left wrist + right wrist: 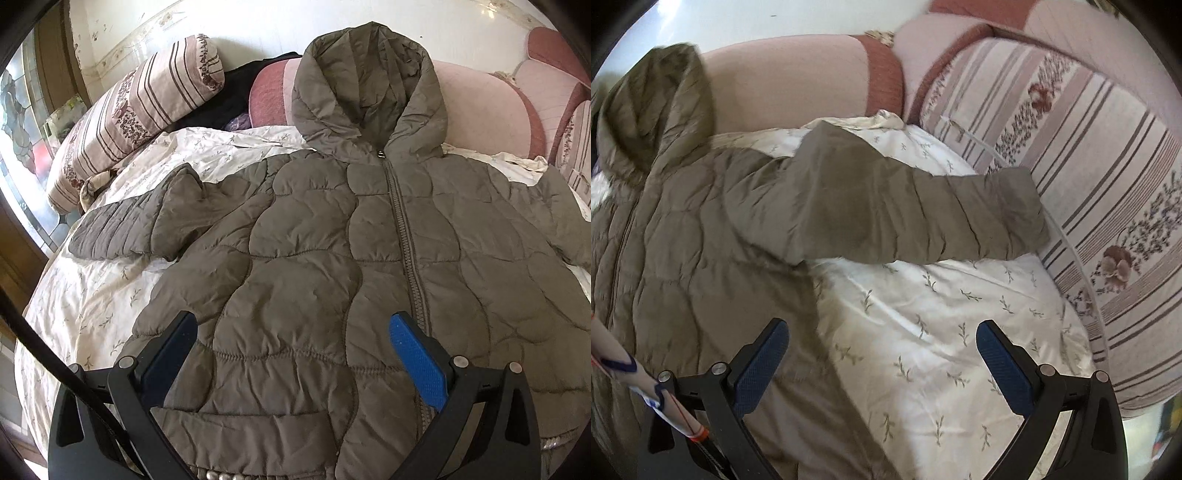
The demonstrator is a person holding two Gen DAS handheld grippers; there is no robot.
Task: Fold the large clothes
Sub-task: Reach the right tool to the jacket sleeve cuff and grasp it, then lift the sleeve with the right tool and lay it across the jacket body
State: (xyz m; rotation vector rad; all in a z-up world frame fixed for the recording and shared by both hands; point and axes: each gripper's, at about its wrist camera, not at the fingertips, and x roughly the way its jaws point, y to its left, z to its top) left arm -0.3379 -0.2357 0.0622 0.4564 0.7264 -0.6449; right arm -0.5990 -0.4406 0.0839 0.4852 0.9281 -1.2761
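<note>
Here, in the left wrist view, an olive quilted jacket [332,236] lies front up and zipped on a white leaf-print bedspread [88,295], its hood [369,88] resting against a pink headboard [480,110]; one sleeve [147,218] stretches toward a striped floral bolster [140,110]; the left gripper [291,354] hovers over the lower front panel with its fingers spread wide, holding nothing. In the right wrist view, somewhat blurred, the other sleeve [916,218] reaches across the bedspread [942,332] to a striped cushion [1089,184], its cuff touching it; the right gripper [882,354] hangs above the sheet just beside the jacket's [683,240] side edge, fingers wide apart and empty.
</note>
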